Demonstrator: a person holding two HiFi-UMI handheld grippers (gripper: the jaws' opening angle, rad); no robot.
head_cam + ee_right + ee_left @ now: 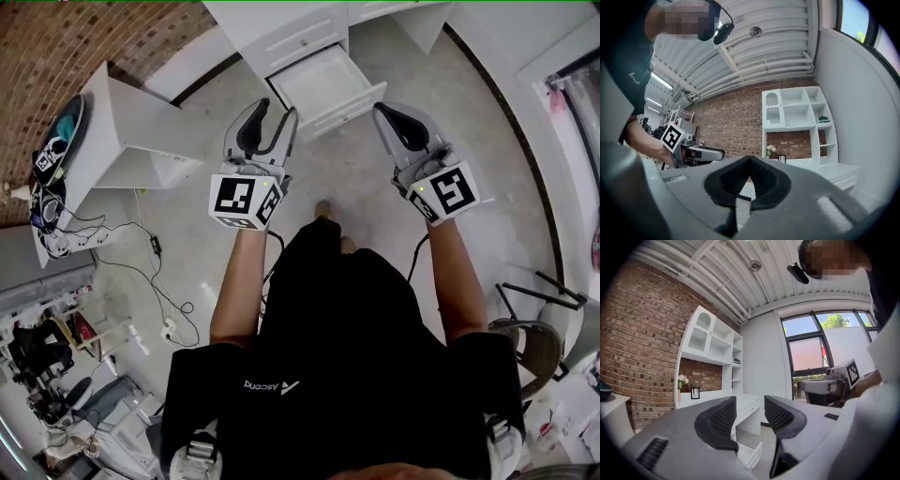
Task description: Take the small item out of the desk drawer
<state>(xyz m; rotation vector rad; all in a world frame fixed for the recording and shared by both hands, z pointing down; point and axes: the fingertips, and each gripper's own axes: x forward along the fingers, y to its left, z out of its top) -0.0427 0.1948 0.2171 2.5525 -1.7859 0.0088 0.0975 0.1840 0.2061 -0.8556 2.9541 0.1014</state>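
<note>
Left hand-held gripper (pixel 277 112) gapes empty, right hand-held gripper (pixel 384 112) clenched on nothing; drawer (pixel 323 82) open and seemingly bare, item unseen

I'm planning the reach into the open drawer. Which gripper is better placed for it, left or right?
Left, probably. The left gripper has its jaws apart and empty, while the right gripper has its jaws together. Both hover about equally near the drawer front; no small item shows inside.
</note>
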